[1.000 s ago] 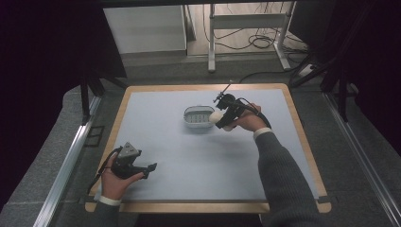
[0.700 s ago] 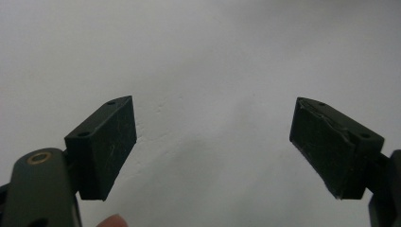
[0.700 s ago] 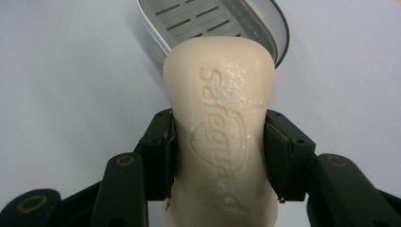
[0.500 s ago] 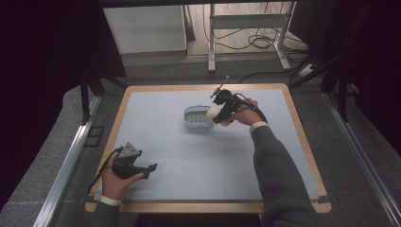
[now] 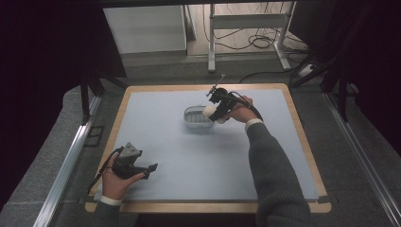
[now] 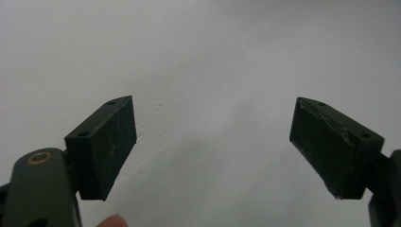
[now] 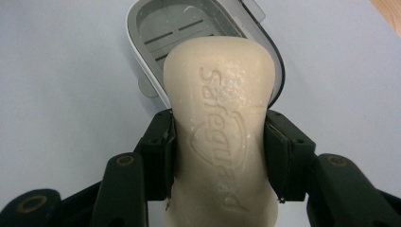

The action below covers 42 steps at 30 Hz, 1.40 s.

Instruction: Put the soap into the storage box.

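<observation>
My right gripper [image 7: 218, 156] is shut on a cream bar of soap [image 7: 222, 127] with a word embossed on its face, its pads pressing the bar's narrow waist. In the high view that right gripper [image 5: 213, 111] holds the soap [image 5: 208, 111] at the right edge of a white and grey soap dish [image 5: 195, 118] near the mat's far middle. The dish [image 7: 156, 28] lies just beyond the bar, its slotted grey inside bare. My left gripper [image 5: 150, 169] rests low at the near left of the mat, open. Its jaws [image 6: 213, 151] stand wide apart with nothing between them.
A pale blue mat [image 5: 189, 161] covers a wooden-edged table [image 5: 208, 206]. Metal rails [image 5: 66, 161] run along both sides. Beyond the far edge stand a white cabinet [image 5: 144, 28], a metal frame and loose cables on the floor.
My right hand has carried the soap a little to the left and toward the dish. The left hand has not moved.
</observation>
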Tool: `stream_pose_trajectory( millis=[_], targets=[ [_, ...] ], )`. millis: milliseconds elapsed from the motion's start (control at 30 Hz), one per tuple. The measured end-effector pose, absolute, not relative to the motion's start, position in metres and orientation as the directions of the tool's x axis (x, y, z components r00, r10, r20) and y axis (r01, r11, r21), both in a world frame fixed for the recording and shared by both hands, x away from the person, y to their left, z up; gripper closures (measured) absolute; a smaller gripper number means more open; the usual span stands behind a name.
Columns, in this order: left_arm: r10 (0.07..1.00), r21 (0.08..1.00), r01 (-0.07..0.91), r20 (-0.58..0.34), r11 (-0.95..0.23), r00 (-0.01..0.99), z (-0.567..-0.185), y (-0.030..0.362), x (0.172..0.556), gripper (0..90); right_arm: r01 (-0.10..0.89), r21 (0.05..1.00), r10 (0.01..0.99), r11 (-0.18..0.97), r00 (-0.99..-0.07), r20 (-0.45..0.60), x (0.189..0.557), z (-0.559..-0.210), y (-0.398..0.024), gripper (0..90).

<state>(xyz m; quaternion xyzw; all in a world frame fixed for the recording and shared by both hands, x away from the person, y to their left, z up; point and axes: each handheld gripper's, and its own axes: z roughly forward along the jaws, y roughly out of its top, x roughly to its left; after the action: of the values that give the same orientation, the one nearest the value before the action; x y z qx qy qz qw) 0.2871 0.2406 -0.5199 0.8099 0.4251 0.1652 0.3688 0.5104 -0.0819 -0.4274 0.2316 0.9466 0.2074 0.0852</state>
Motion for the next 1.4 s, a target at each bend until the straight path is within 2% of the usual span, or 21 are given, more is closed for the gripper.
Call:
stream_pose_trajectory(
  millis=[767,1400],
  targets=[
    [0.808,0.732,0.569,-0.043,-0.374,0.587,-0.521,0.241,0.289,16.0,0.317,0.422,0.384,0.849,-0.92,-0.082,0.532,-0.439,-0.046,48.9],
    [0.805,0.728,0.57,-0.042,-0.381,0.592,-0.522,0.24,0.29,16.0,0.248,0.429,0.315,0.869,-0.945,-0.092,0.538,-0.452,-0.038,48.8]
  ],
)
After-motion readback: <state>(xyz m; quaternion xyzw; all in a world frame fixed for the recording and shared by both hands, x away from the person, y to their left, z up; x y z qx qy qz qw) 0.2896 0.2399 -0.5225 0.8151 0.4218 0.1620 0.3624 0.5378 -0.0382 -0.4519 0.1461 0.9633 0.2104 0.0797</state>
